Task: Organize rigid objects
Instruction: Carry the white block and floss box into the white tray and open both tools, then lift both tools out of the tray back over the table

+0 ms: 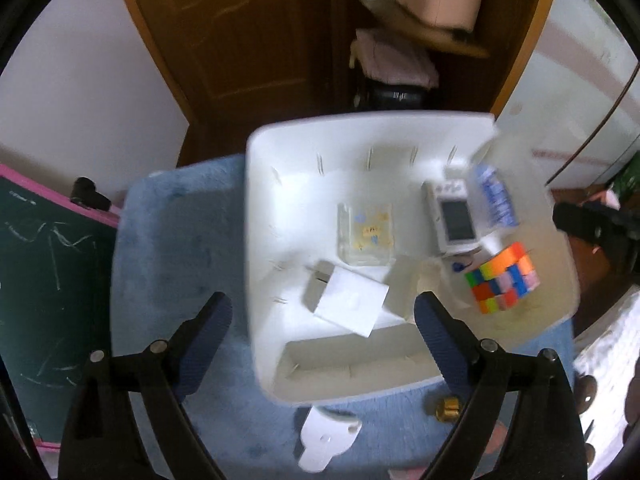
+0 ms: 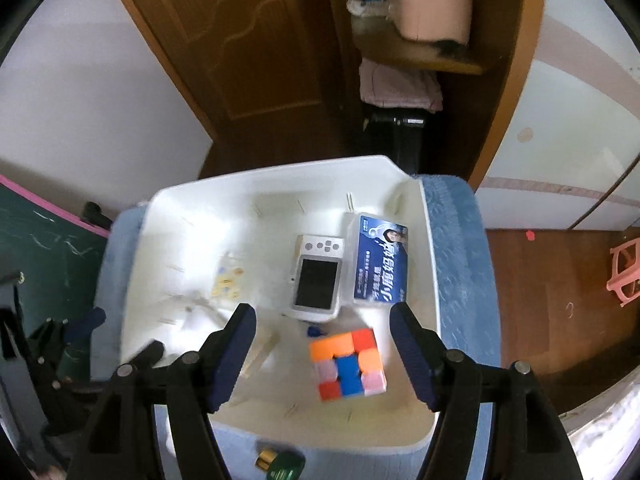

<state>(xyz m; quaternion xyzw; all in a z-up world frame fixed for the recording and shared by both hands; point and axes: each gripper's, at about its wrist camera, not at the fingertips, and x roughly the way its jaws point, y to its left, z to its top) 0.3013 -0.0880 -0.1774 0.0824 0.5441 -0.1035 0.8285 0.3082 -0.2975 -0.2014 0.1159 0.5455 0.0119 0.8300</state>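
- One white bin [image 1: 280,184] is sitting on one blue fluffy mat [image 1: 168,264]; every place below is given relative to this bin.
- Inside the bin, one colour cube [image 1: 502,282] is lying near the right wall toward the near side, one white handheld device [image 1: 454,216] with a dark screen is lying just beyond the cube, and one blue-labelled box [image 1: 494,196] is lying beside that device against the right wall.
- One clear case with small stickers [image 1: 368,236] is resting near the bin's middle; one white card [image 1: 352,304] is lying tilted nearer the front.
- Outside the bin's near rim, one white plastic piece [image 1: 326,438] and one small gold-coloured item [image 1: 446,408] are lying on the mat.
- The left claw [image 1: 323,312] is hanging above the bin's near half with its fingers standing wide apart and gripping nothing; the white card is lying between them, lower down.
- The right claw [image 2: 323,324] is hanging above the bin's near right part, fingers apart and empty; the cube is lying between and below its fingertips, untouched.
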